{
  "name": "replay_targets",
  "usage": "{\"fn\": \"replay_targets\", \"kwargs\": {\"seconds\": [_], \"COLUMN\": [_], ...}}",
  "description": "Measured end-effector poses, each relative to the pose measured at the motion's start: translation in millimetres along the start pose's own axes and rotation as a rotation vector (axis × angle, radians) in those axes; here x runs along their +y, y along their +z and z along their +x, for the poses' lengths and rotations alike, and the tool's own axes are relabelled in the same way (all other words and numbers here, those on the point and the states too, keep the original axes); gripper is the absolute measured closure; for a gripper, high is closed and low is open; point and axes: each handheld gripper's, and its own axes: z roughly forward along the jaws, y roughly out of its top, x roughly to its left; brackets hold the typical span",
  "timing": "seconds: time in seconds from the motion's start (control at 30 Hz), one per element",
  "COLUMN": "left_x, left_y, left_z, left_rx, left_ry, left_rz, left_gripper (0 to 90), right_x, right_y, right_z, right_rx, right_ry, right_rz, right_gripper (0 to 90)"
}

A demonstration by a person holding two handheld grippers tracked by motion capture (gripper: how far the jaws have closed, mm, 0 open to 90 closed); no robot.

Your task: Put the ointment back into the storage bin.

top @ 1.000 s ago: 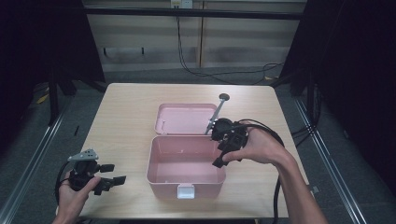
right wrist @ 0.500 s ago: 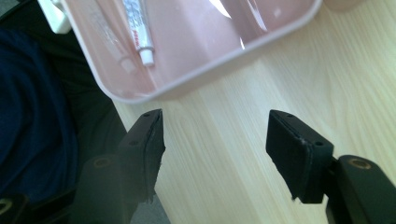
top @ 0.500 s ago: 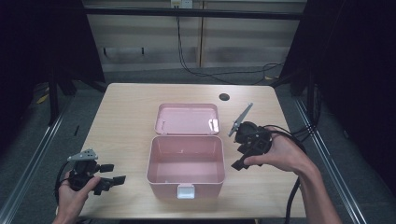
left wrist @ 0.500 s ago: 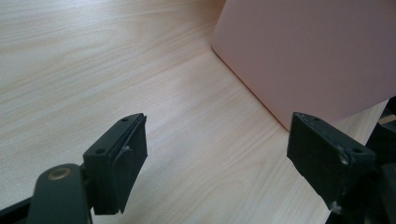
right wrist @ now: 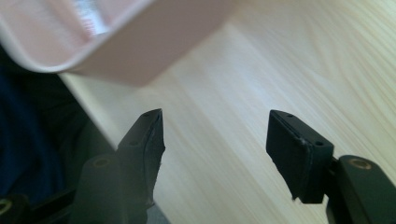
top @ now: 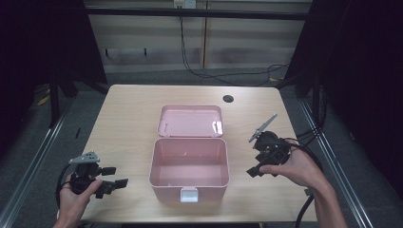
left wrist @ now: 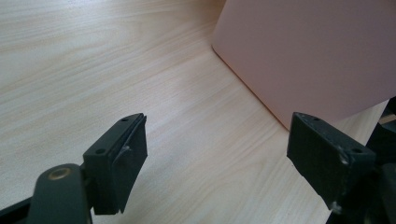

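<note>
Jaws stood wide apart on both tools: the left gripper hovered empty near the counter's front left corner, and the right gripper, also empty, was held over the wood just right of the box. One pink plastic box sat mid-counter between the two grippers, its lid laid open flat behind it and its inside bare.

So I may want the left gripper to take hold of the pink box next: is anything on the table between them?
Nothing visible. The left gripper sits open to the left of the pink box, with bare wooden table running up to the box's side wall.
</note>
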Motion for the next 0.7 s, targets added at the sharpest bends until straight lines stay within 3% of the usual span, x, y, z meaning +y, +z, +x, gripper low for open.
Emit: {"fn": "replay_targets", "kwargs": {"seconds": [0.03,0.1,0.2,0.7], "left_x": [0.0,-0.1,-0.1,-0.1], "left_y": [0.1,-0.2,-0.2,0.2], "left_z": [-0.2,-0.5,-0.1,-0.2], "left_rx": [-0.002,0.001,0.002,0.001], "left_ry": [-0.002,-0.002,-0.002,-0.002], "left_rz": [0.001,-0.003,0.000,0.001], "left_gripper": [20.0,20.0,20.0,20.0], "right_x": [-3.3,-9.6,-18.8,-54.4], "right_y": [2.7,7.6,17.6,42.1], "right_z": [-3.7,-8.5,-13.6,-24.7], "right_rx": [-0.020,-0.015,-0.016,-0.035], "right_ry": [0.029,0.074,0.113,0.217], "right_rz": [-0.008,-0.025,-0.035,-0.115], "right_gripper": [38.7,38.5,38.5,36.3]}}
